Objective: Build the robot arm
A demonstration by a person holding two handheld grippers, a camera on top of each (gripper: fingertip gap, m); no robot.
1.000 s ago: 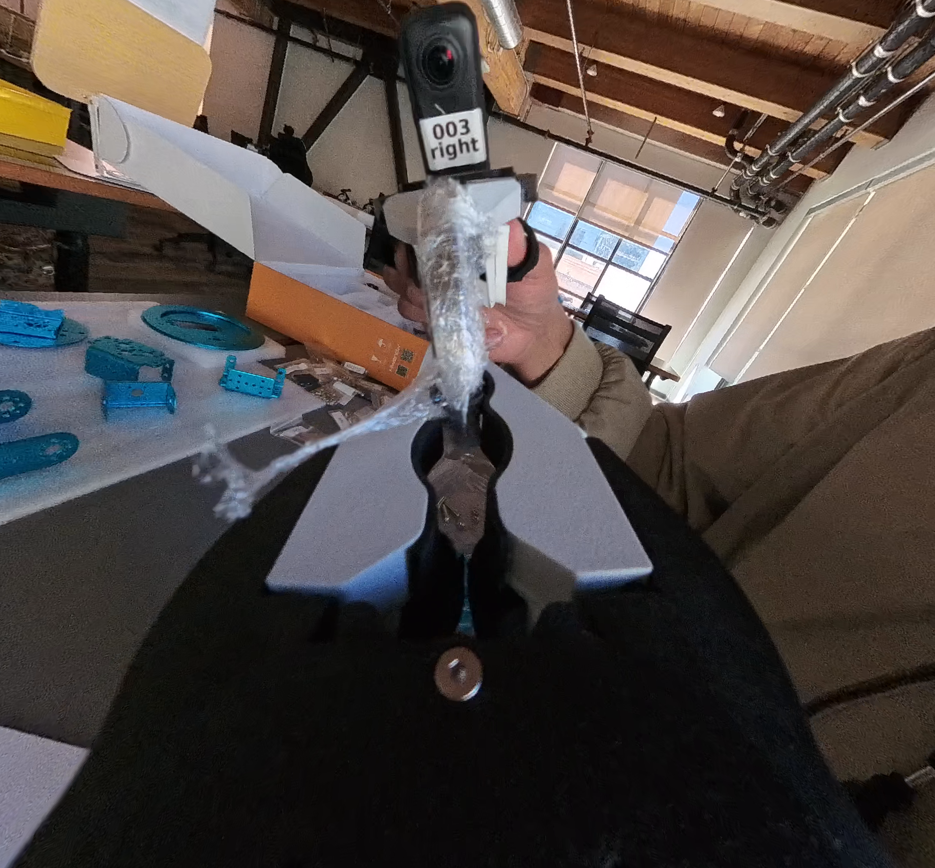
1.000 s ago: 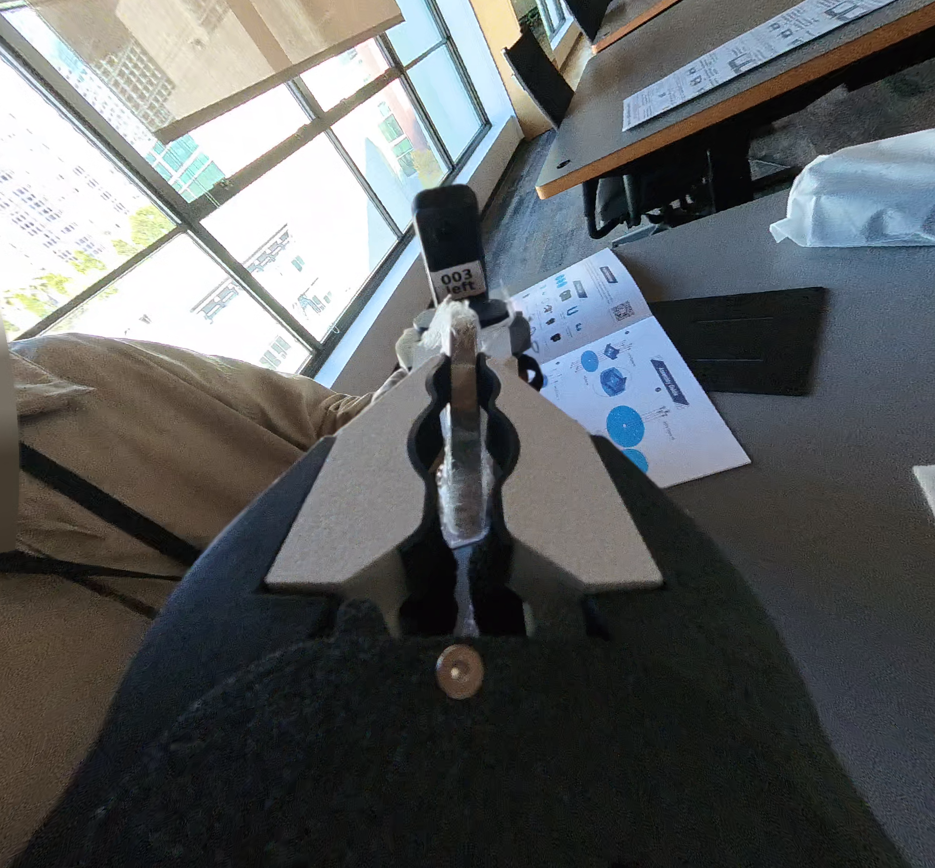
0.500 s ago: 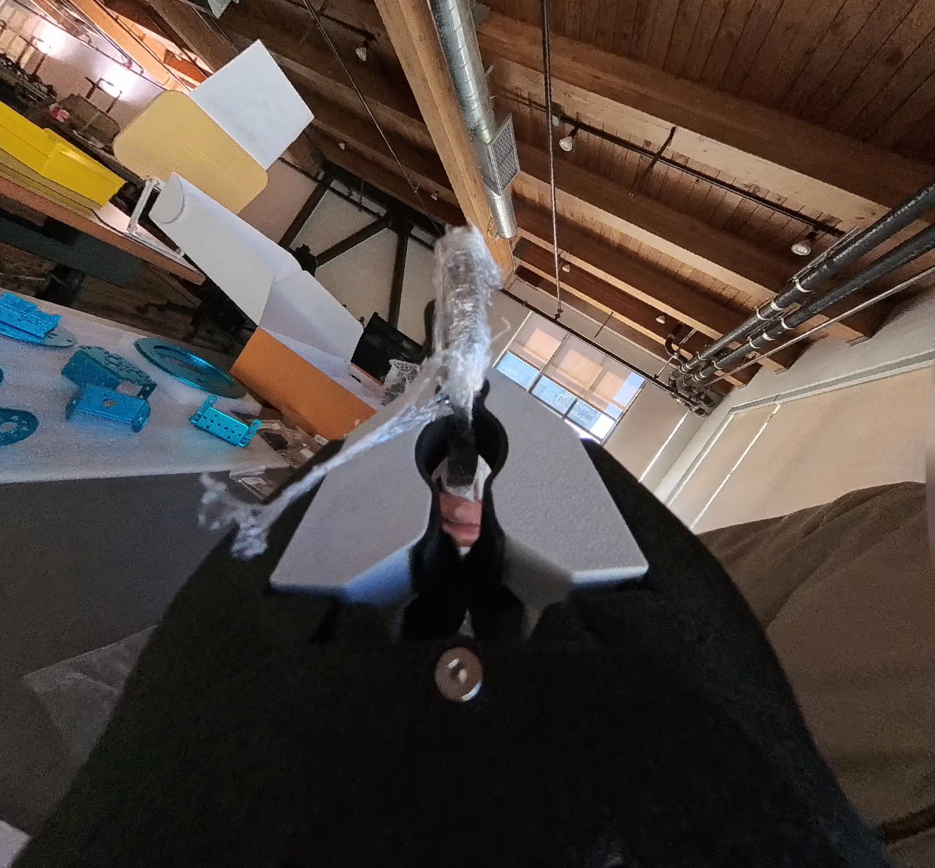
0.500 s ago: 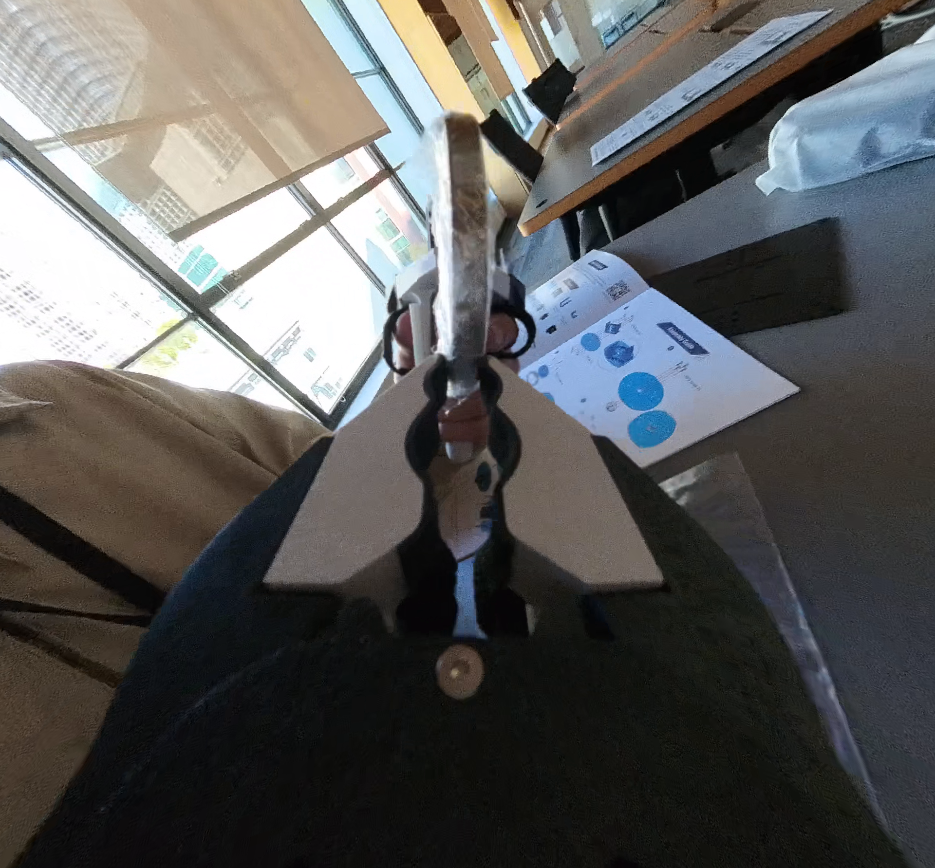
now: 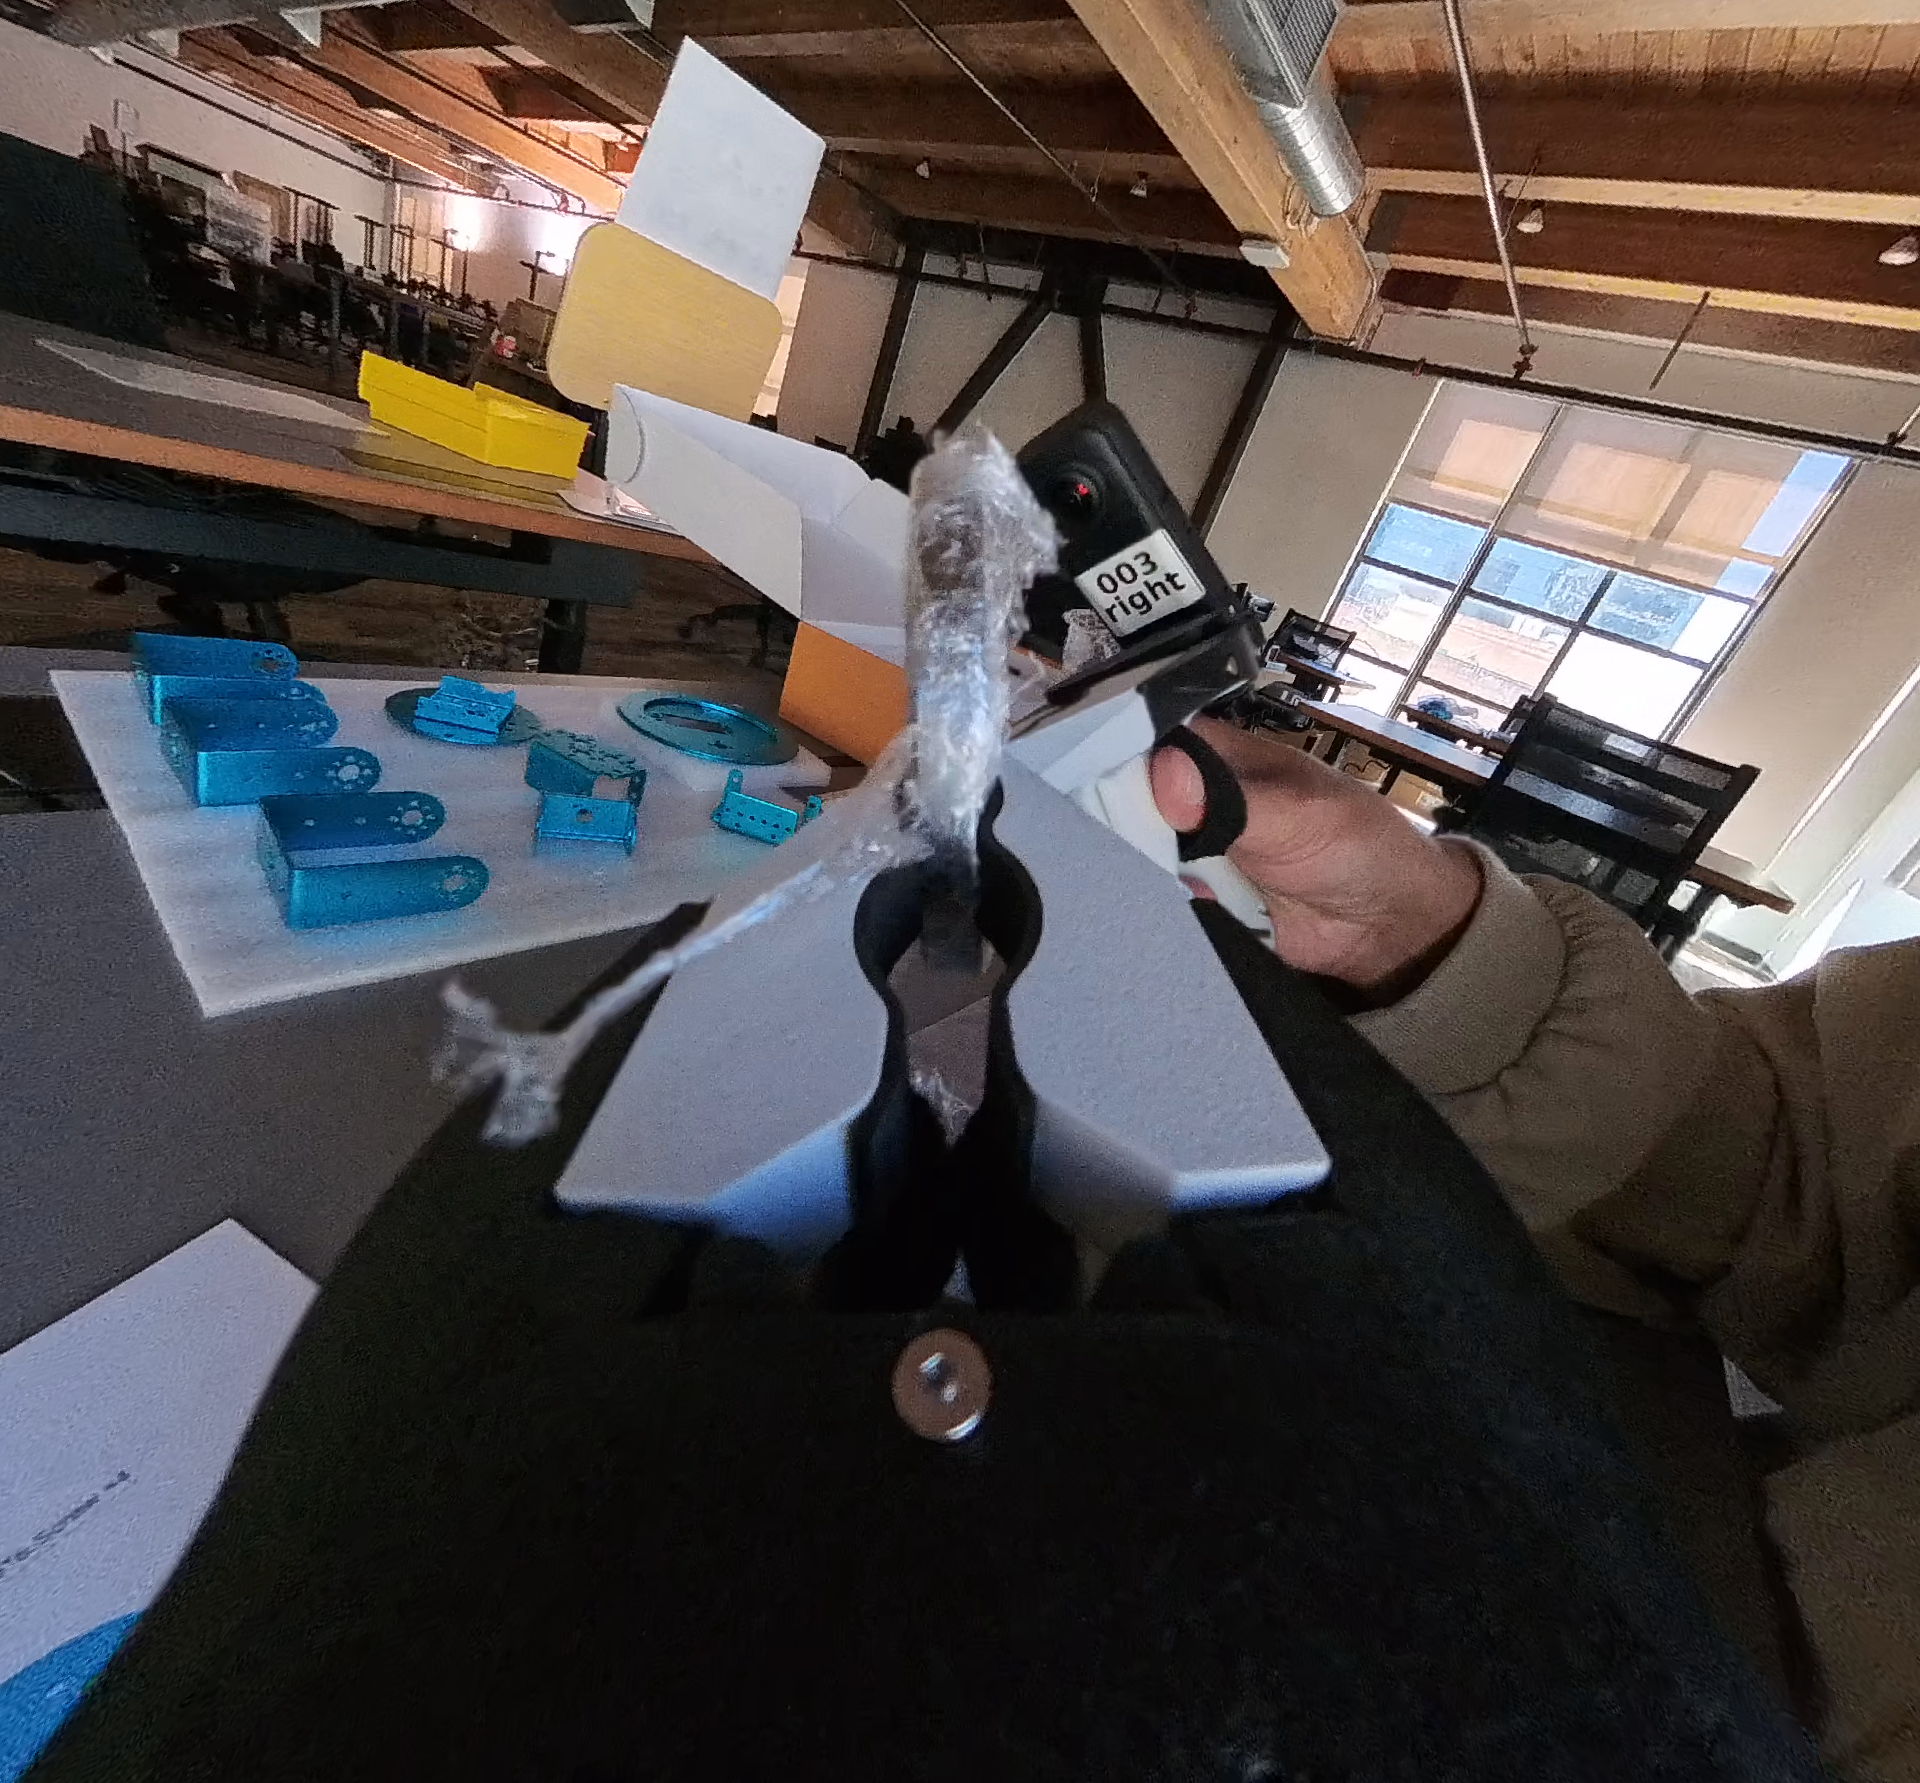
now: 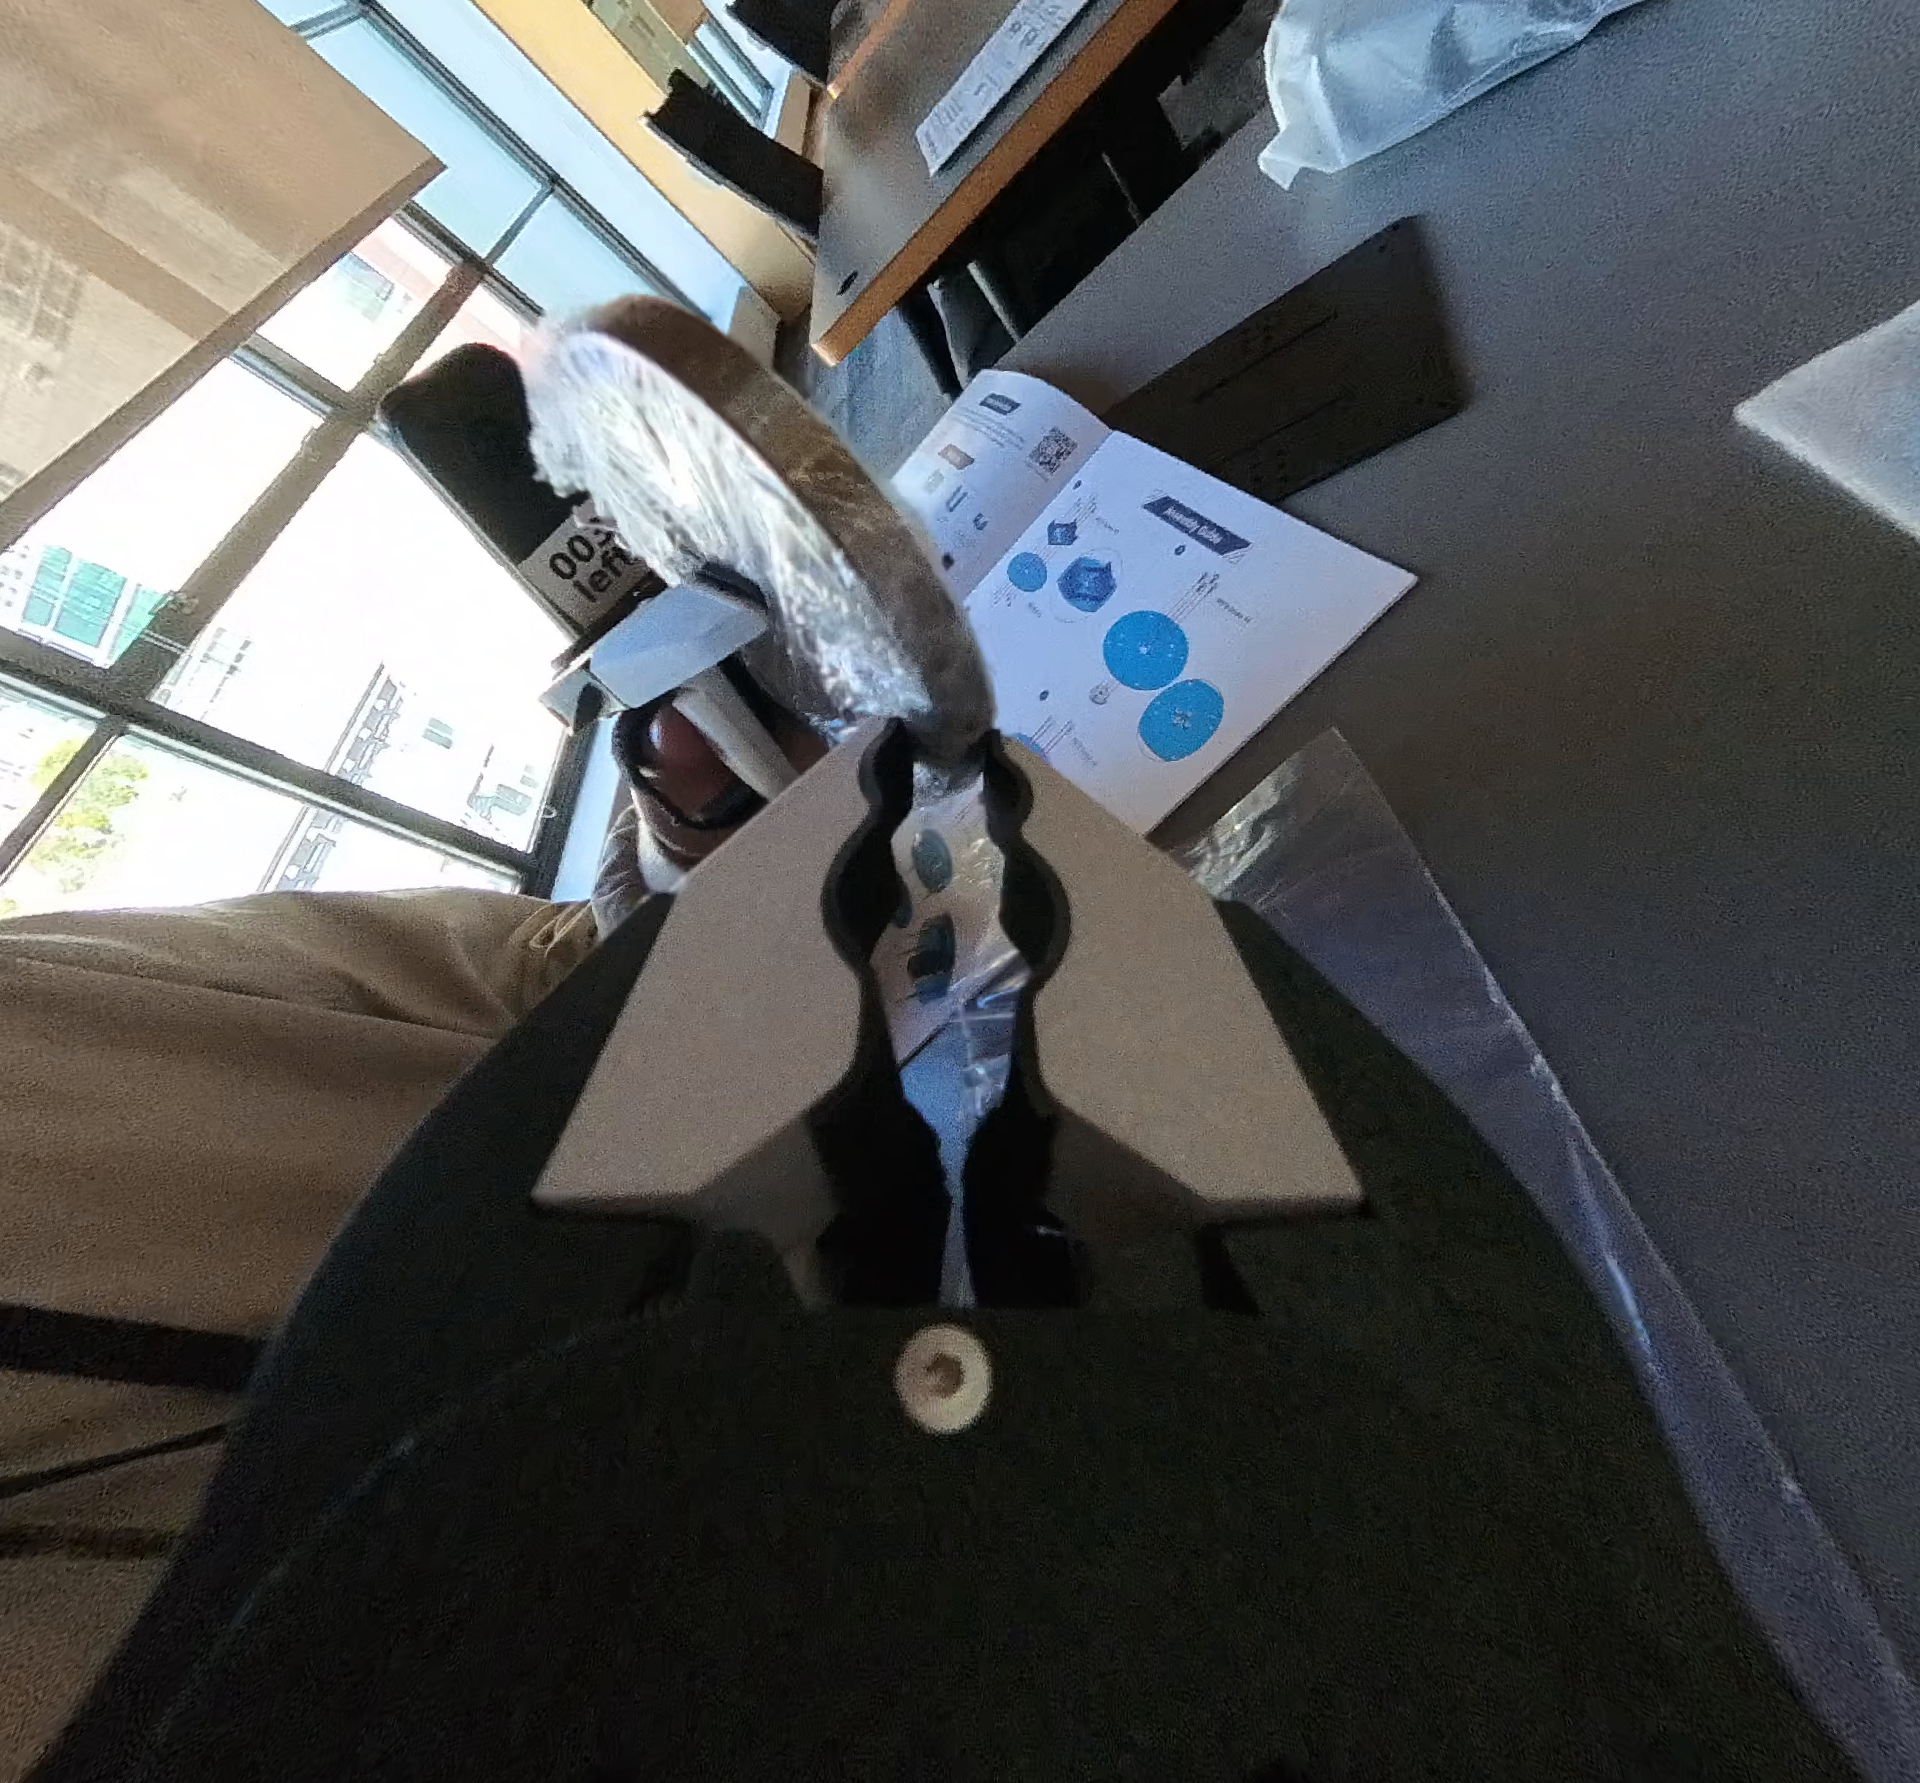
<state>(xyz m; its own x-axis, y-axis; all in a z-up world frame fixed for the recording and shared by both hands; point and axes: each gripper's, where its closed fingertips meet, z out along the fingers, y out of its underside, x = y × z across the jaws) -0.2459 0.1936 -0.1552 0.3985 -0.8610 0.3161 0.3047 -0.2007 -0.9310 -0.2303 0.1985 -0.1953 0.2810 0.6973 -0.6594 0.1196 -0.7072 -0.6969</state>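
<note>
1. Pinching the plastic-wrapped disc (image 5: 961, 653) edge-on, my left gripper (image 5: 951, 886) is clamping its lower rim
2. Facing it, my right gripper (image 6: 940, 757) is clamping the same disc, long axis upright between us

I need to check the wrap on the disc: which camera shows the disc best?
The right wrist view: the plastic-wrapped disc turns its broad face and brown rim to the camera above the right claw. The left wrist view shows it only edge-on, above the left claw, a plastic strand trailing left.
</note>
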